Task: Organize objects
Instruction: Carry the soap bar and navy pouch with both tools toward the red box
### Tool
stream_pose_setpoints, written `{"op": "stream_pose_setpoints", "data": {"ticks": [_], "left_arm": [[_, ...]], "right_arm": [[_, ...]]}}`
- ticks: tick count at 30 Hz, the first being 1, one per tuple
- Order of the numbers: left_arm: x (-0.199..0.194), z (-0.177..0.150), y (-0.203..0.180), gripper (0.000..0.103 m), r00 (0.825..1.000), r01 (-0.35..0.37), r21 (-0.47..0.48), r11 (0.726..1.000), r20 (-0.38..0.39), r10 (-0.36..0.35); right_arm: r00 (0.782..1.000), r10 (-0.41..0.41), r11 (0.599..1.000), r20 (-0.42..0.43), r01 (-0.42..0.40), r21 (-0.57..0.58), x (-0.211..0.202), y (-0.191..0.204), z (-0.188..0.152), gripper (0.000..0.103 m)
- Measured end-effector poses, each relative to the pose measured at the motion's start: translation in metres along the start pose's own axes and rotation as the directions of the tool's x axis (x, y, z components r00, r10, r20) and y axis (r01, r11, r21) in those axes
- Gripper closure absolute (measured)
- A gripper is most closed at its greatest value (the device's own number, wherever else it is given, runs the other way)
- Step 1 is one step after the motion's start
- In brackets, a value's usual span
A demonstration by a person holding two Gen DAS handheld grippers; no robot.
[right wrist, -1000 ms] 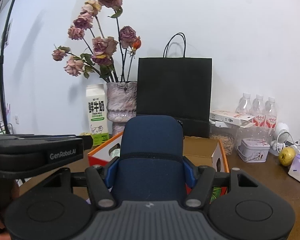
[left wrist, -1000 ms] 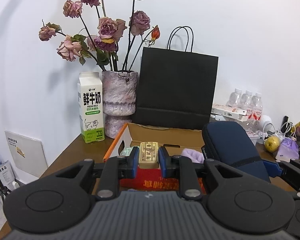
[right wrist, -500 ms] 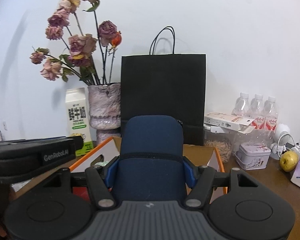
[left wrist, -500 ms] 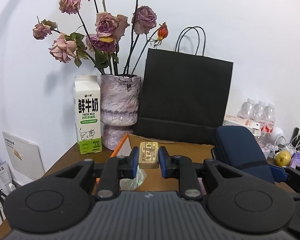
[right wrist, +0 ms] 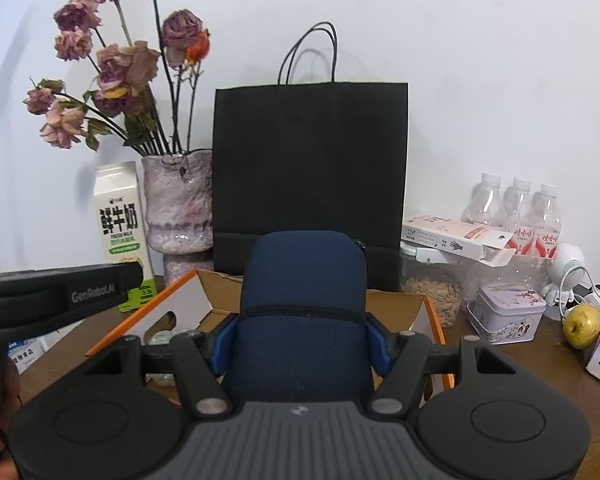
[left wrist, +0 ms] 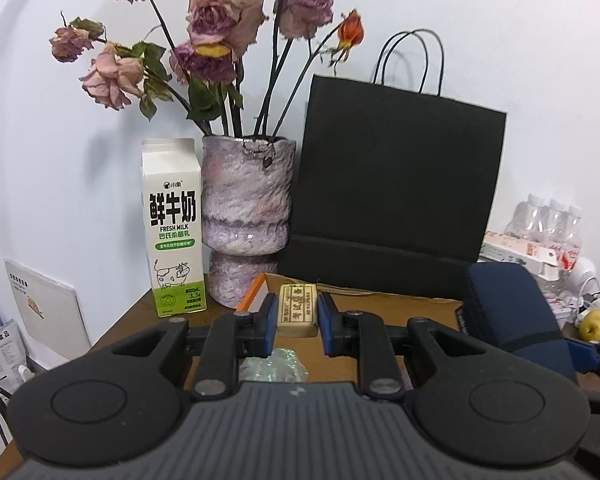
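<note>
We are holding a small tan wooden block in the left tongs, long axis pointing away, above the open cardboard box at lower centre. The right tongs are gripping a navy fabric pouch over the same box.

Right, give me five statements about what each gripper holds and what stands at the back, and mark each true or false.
1. The left gripper is shut on a small tan block. True.
2. The right gripper is open and holds nothing. False: it is shut on a navy zip pouch.
3. The milk carton stands left of the vase. True.
4. The paper bag is white. False: it is black.
5. A yellow-green fruit lies inside the cardboard box. False: it sits on the table, right of the tin.
</note>
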State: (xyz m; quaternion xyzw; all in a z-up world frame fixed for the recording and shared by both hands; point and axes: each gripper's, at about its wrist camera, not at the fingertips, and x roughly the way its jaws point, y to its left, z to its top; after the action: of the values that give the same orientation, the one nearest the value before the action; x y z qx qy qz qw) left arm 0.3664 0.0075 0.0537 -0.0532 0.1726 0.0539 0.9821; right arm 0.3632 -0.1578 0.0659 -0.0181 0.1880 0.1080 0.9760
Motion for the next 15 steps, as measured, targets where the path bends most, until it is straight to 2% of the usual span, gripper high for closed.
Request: {"op": "stream_pose_setpoints", "data": {"ticks": [15], "left_arm": [[0.051, -0.01, 0.0, 0.081, 0.996, -0.056, 0.071, 0.996, -0.069, 0.061]], "right_arm": [[0.996, -0.031, 0.999, -0.087, 0.033, 0.026, 0.038, -0.015, -0.008, 0.04]]}}
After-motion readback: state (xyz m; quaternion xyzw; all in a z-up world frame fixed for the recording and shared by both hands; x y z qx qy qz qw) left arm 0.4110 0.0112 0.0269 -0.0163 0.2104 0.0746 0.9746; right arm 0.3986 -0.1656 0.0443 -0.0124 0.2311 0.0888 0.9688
